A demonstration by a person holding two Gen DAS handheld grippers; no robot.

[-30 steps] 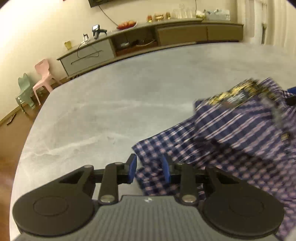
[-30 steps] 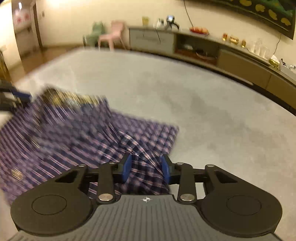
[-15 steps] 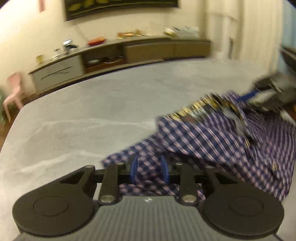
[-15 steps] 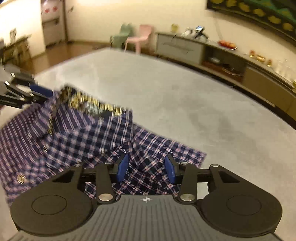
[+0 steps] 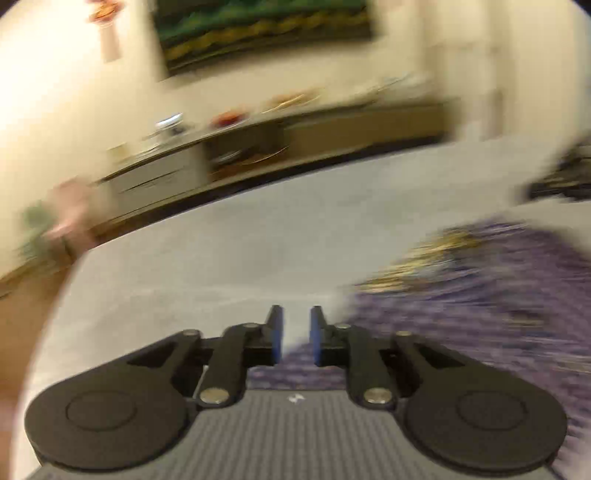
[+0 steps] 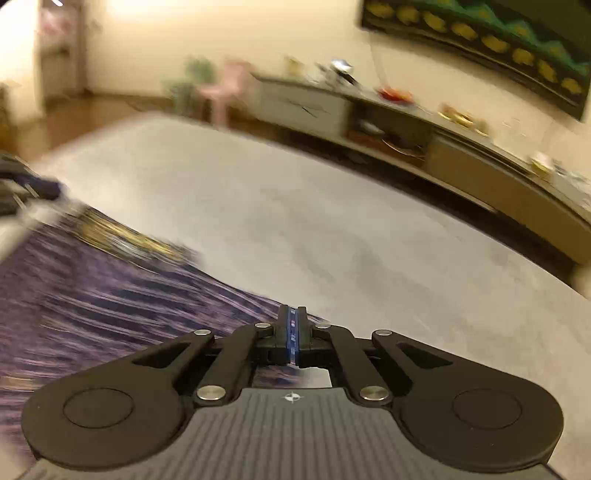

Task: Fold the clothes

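Observation:
A purple-and-blue checked shirt (image 5: 480, 295) with a gold patterned collar lies on the grey table (image 5: 221, 258), blurred by motion. My left gripper (image 5: 295, 334) is open, its blue pads (image 5: 277, 338) apart, over the shirt's near left edge with only table and a strip of cloth showing in the gap. In the right wrist view the shirt (image 6: 92, 295) spreads to the left. My right gripper (image 6: 292, 334) is shut, with a thin strip of checked cloth between its pads at the shirt's right edge. The right gripper also shows in the left wrist view (image 5: 561, 181), the left gripper in the right wrist view (image 6: 22, 184).
A long low sideboard (image 6: 424, 140) with dishes and small items runs along the far wall. A pink chair (image 6: 225, 92) and a green chair (image 6: 192, 81) stand near its left end. A dark framed picture (image 5: 258, 33) hangs above. Wooden floor (image 6: 74, 122) lies beyond the table.
My right gripper has closed on the shirt's edge; it was open half a second ago. Both grippers have swung and the views are now motion-blurred. The left gripper remains open.

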